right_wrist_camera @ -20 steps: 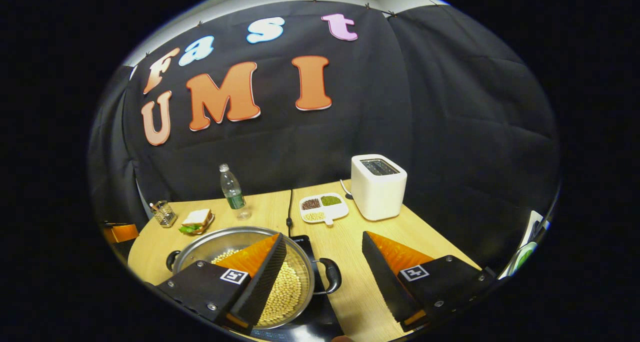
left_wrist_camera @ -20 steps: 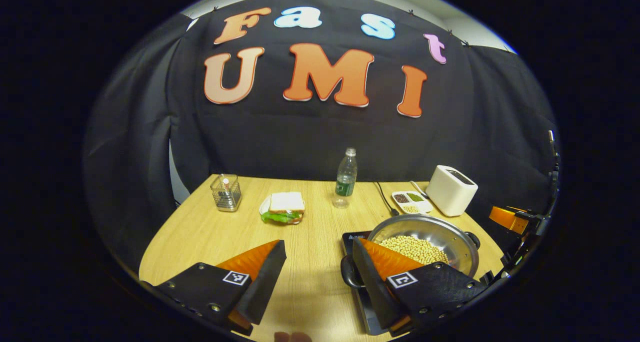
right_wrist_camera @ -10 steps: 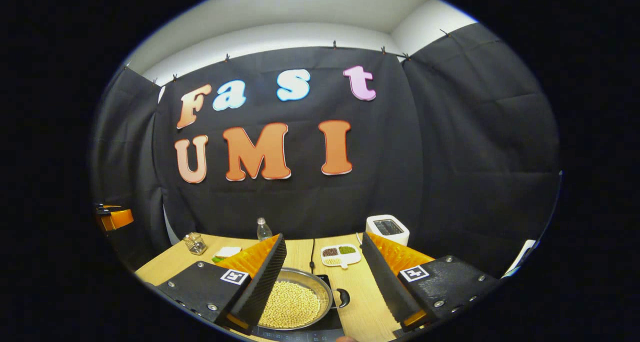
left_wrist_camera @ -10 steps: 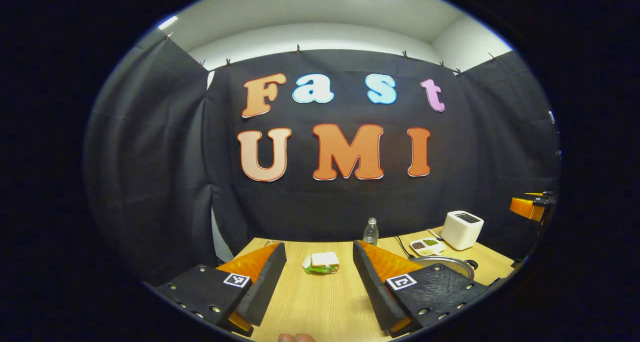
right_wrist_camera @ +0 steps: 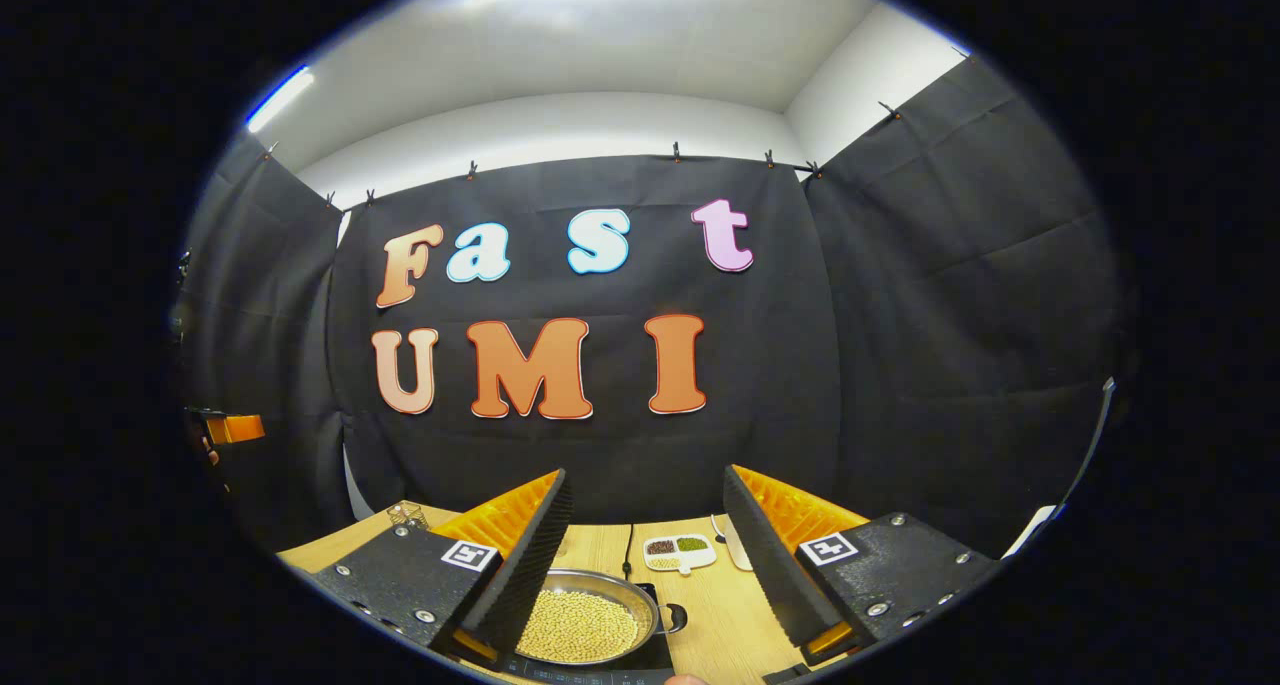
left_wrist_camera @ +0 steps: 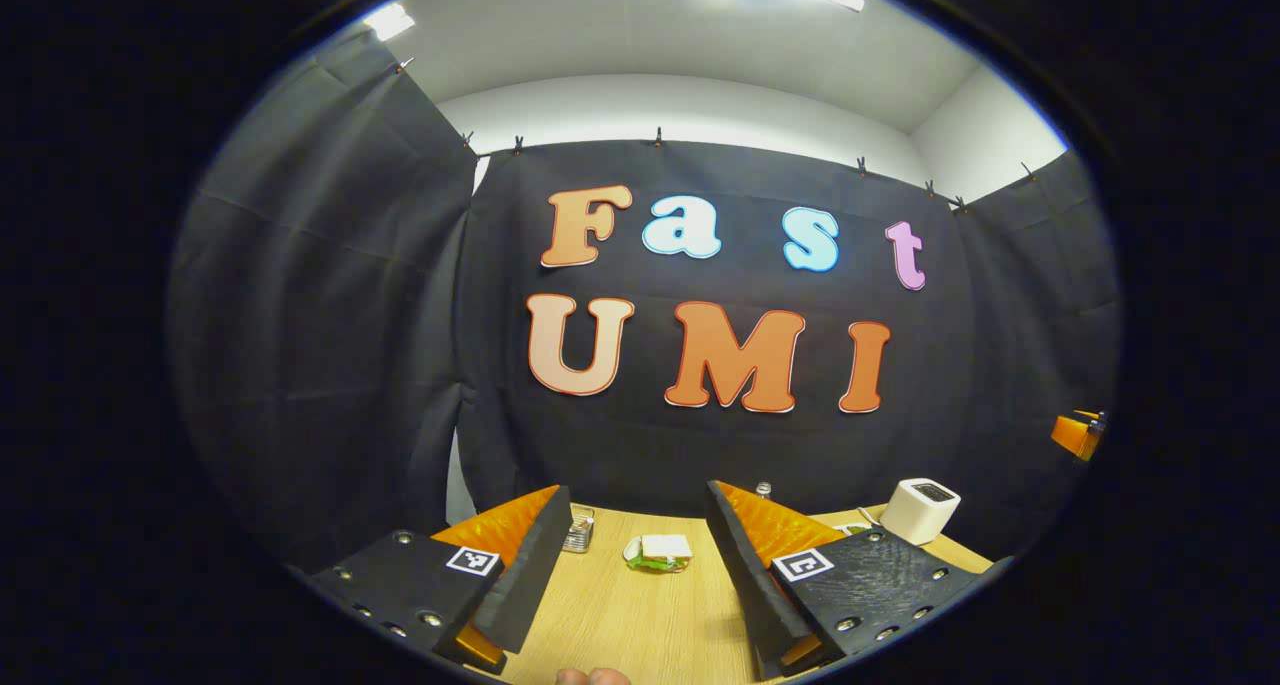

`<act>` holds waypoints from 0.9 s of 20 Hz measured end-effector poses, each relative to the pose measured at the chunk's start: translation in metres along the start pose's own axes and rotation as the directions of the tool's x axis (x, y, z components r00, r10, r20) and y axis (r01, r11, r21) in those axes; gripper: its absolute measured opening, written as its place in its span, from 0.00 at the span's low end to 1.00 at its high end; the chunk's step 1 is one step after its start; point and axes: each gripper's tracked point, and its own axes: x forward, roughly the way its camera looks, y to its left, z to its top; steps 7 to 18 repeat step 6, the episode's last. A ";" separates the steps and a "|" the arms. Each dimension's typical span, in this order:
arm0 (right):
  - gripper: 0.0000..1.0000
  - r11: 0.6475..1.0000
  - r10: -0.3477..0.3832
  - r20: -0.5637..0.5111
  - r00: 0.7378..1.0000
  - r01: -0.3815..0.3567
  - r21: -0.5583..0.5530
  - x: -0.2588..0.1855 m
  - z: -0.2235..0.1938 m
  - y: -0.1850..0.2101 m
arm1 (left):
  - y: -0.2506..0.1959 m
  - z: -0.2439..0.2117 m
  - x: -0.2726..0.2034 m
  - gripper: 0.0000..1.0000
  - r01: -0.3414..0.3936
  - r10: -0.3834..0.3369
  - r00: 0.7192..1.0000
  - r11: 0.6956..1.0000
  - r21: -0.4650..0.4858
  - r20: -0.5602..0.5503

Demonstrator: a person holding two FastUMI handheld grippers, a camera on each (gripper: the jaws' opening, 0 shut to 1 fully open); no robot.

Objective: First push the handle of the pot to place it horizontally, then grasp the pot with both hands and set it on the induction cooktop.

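Pot (right_wrist_camera: 583, 625) sits on the induction cooktop (right_wrist_camera: 655, 658), full of pale beans — to my eye the placing is done. My right hand-held gripper (right_wrist_camera: 648, 555) and left hand-held gripper (left_wrist_camera: 636, 560) are both spread and empty, raised above the wooden table (left_wrist_camera: 625, 620). Nothing more seems called for — just hold clear, black cloth walls all round
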 end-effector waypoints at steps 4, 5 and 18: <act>0.94 1.000 -0.003 -0.009 1.000 0.003 -0.002 -0.001 -0.003 -0.002 | -0.003 -0.007 0.001 0.82 0.014 -0.014 1.000 1.000 0.009 -0.018; 1.00 1.000 -0.006 -0.011 1.000 0.006 0.001 -0.002 -0.004 -0.002 | -0.006 -0.007 0.001 0.82 0.021 -0.021 1.000 1.000 0.013 -0.020; 1.00 1.000 -0.007 -0.012 1.000 0.007 0.003 0.000 -0.005 -0.003 | -0.009 -0.007 0.001 0.84 0.029 -0.029 0.999 0.999 0.020 -0.020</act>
